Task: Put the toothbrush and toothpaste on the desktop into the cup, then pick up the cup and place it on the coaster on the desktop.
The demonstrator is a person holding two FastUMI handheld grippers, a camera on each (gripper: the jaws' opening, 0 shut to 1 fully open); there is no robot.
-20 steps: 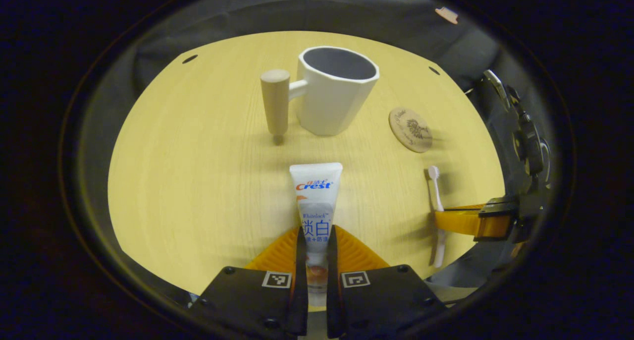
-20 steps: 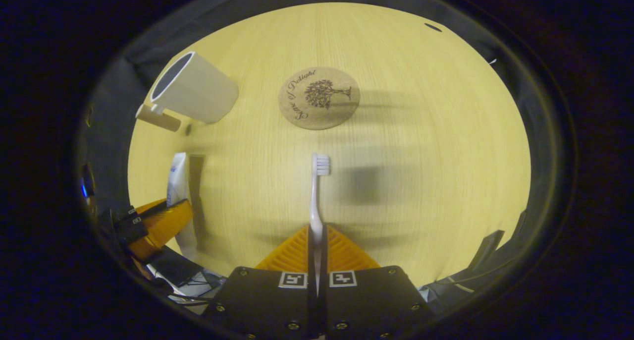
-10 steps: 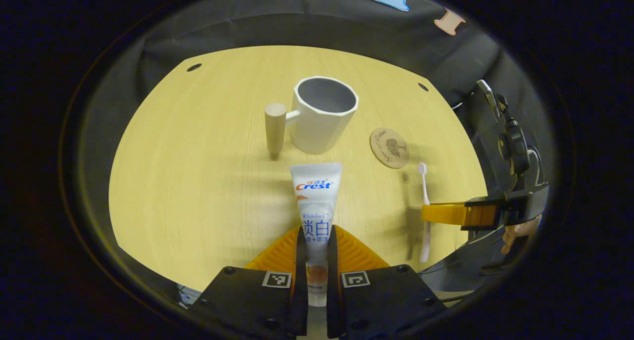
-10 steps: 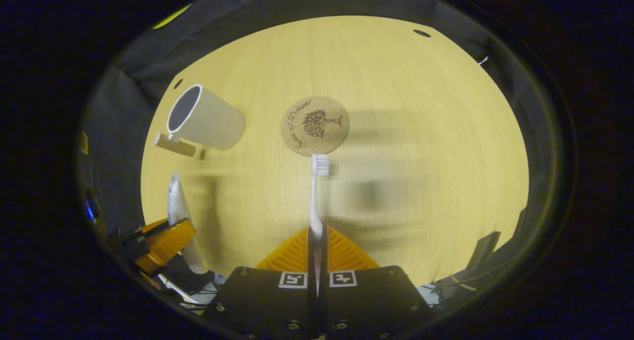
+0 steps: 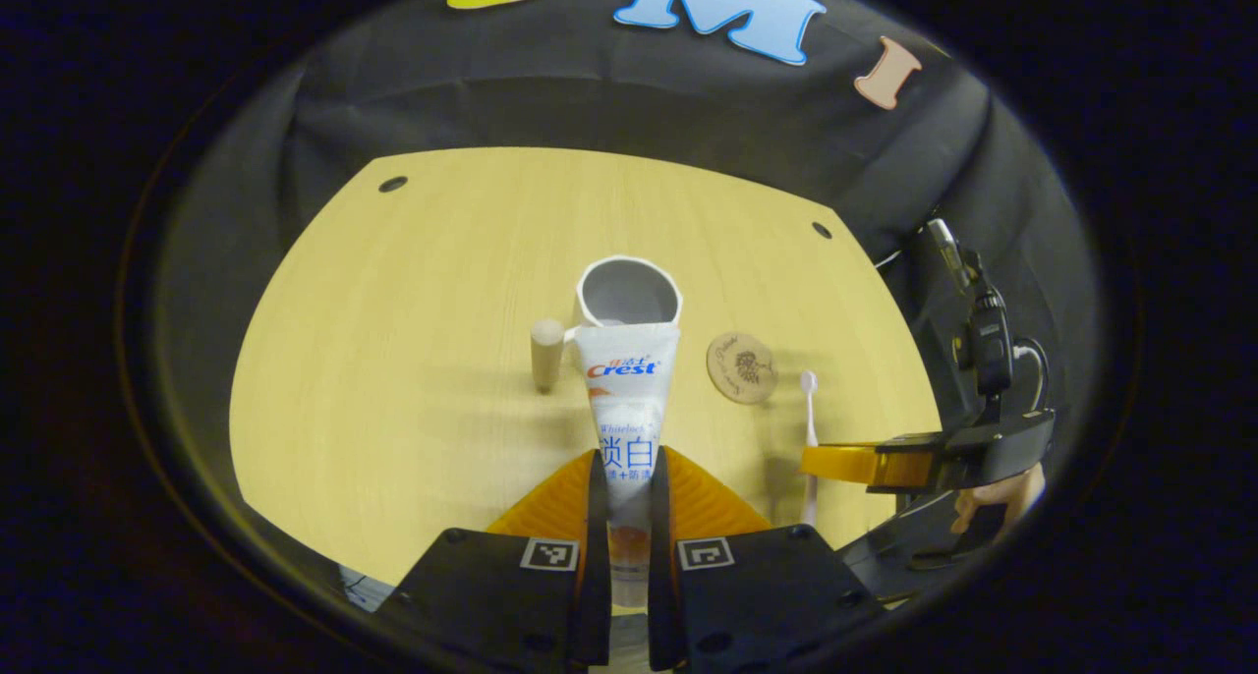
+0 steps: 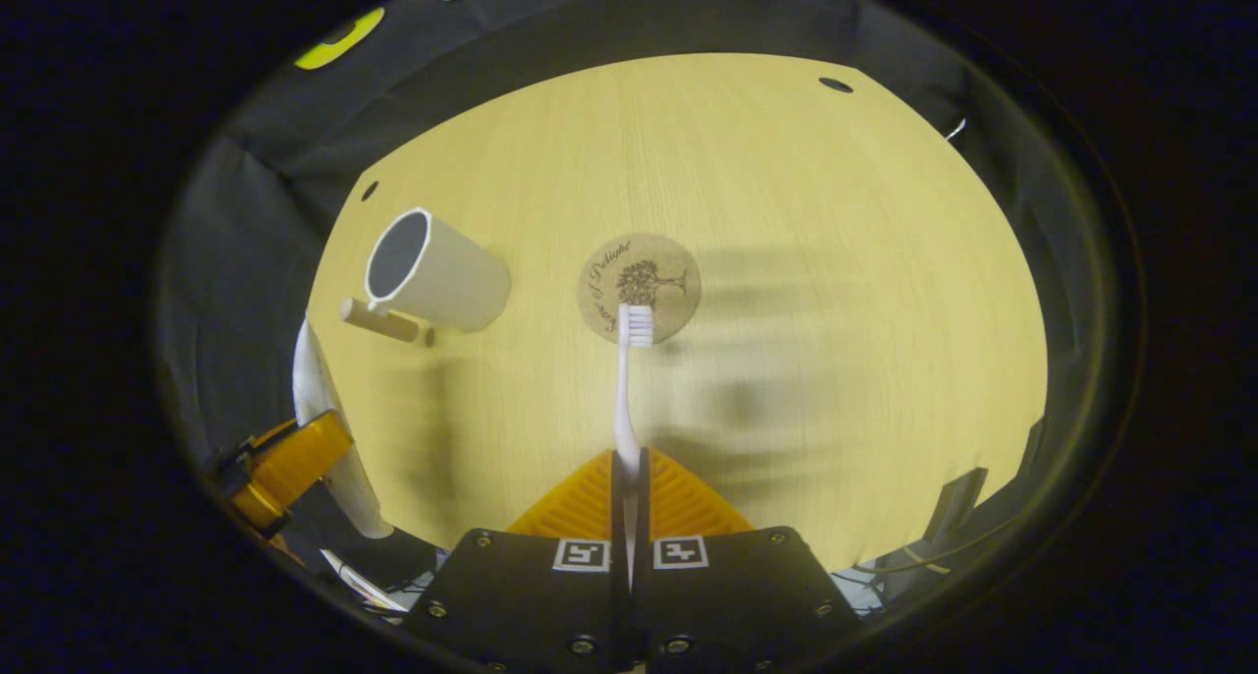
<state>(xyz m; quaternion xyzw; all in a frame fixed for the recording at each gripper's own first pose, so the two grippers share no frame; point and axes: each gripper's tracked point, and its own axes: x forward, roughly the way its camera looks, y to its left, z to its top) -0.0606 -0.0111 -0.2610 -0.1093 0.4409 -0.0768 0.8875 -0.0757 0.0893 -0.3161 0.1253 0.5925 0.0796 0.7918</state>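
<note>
My left gripper (image 5: pixel 624 468) is shut on the white toothpaste tube (image 5: pixel 627 379), held well above the wooden desktop (image 5: pixel 413 360); the tube's flat end overlaps the white cup (image 5: pixel 627 296) below. The cup has a wooden peg handle (image 5: pixel 546 353) on its left. My right gripper (image 6: pixel 627 468) is shut on the white toothbrush (image 6: pixel 625 389), bristles forward, its head over the round cork coaster (image 6: pixel 639 286). In the left gripper view the right gripper (image 5: pixel 855 461) with the toothbrush (image 5: pixel 809 399) hangs right of the coaster (image 5: pixel 742 367). The right gripper view has the cup (image 6: pixel 437 273) at left and the left gripper (image 6: pixel 285 463) with the tube (image 6: pixel 319 409) at the lower left.
The desktop (image 6: pixel 786 212) is round-cornered with small dark holes (image 5: pixel 392 184) near its far corners. Black cloth walls stand behind the far edge. A hand (image 5: pixel 993 497) holds the right gripper at the right of the left gripper view. Cables lie below the desk's near edge (image 6: pixel 364 586).
Both grippers have risen with their loads, so cup and coaster look smaller and farther. The tube's end now overlaps the cup; the brush head now lies over the coaster.
</note>
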